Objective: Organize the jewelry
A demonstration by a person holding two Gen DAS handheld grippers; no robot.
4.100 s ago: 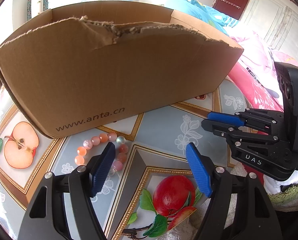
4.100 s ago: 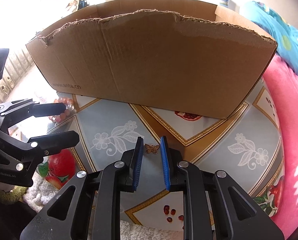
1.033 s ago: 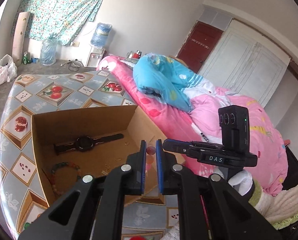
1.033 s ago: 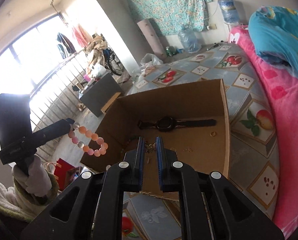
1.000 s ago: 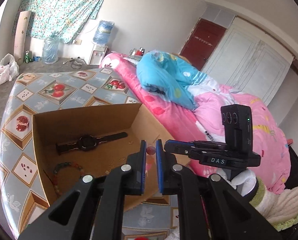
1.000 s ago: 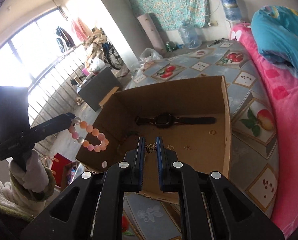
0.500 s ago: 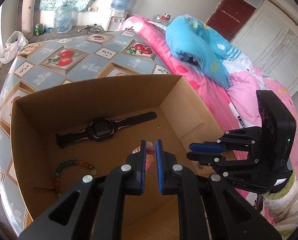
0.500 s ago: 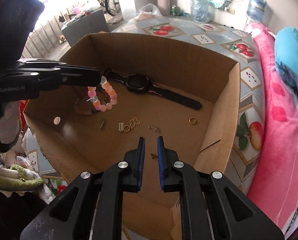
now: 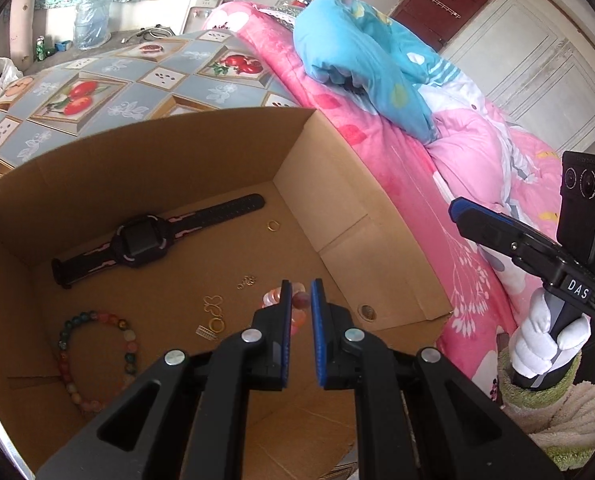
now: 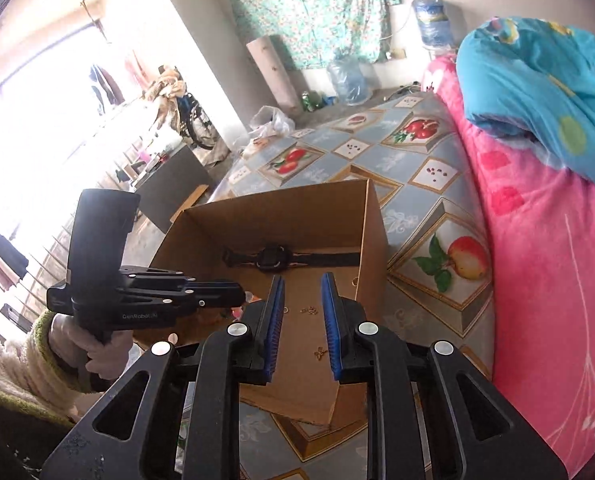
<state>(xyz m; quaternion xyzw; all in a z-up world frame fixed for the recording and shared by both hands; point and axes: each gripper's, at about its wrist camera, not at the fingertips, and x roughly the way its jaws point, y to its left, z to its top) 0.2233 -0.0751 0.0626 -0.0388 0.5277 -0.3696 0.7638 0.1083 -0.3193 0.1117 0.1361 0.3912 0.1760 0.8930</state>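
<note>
Left wrist view: left gripper [image 9: 298, 295] pinches the pink bead bracelet [image 9: 295, 305] over the cardboard box [image 9: 169, 148], above a black watch [image 9: 139, 235]. Right wrist view: right gripper [image 10: 302, 285], jaws just opening and empty, with a butterfly charm [image 10: 318, 353] on the box floor.

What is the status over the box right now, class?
Left hand-held gripper shut on pink bead bracelet, above cardboard box. Right hand-held gripper open, jaws just opened, empty. Nothing in the way.
</note>
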